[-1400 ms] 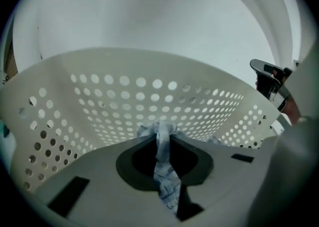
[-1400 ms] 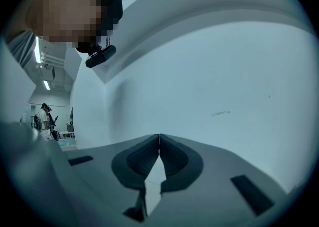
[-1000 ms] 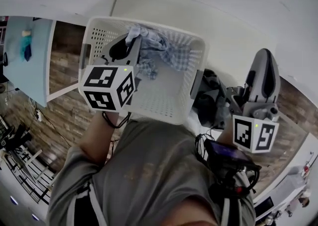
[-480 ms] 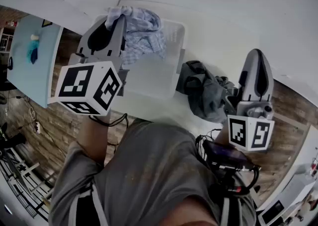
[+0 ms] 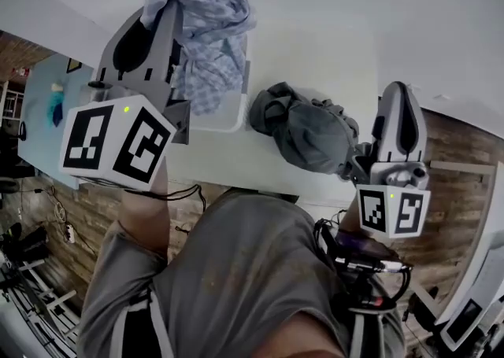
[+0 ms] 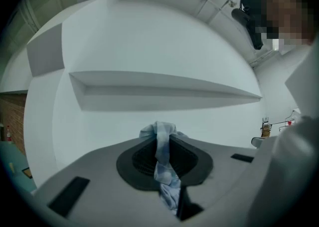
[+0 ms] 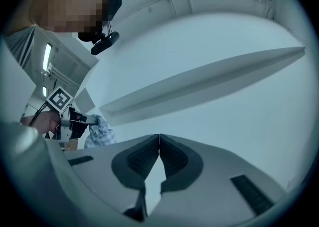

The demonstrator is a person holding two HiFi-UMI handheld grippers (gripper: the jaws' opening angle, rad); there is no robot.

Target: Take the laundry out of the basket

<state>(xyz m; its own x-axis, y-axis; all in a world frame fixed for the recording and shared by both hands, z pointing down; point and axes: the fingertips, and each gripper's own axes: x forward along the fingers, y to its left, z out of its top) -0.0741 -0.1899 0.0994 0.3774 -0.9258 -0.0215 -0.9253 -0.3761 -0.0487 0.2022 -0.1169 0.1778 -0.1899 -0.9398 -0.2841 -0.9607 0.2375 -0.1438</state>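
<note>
1. Left gripper view: my left gripper (image 6: 162, 143) has its jaws nearly together, clamped on a fold of the blue checked garment (image 6: 167, 191). Cloth bunches above and below the pads, so the bite looks deep enough.
2. Head view: the garment hangs from those jaws over the white basket (image 5: 227, 116). I cannot tell whether its lower folds are free of the rim.
3. My right gripper (image 7: 158, 138) has its jaws shut tip to tip with nothing between them. It sits just beside the grey clothes heap (image 5: 311, 132) on the worktop (image 5: 236, 164).
4. Judgement: get the trailing cloth above the rim before going sideways, or the light basket may drag along.
5. Judgement: carry it to the grey heap and release only once its weight rests on the worktop.
6. Risk: a one-fold pinch can slip, so avoid jerks.
</note>
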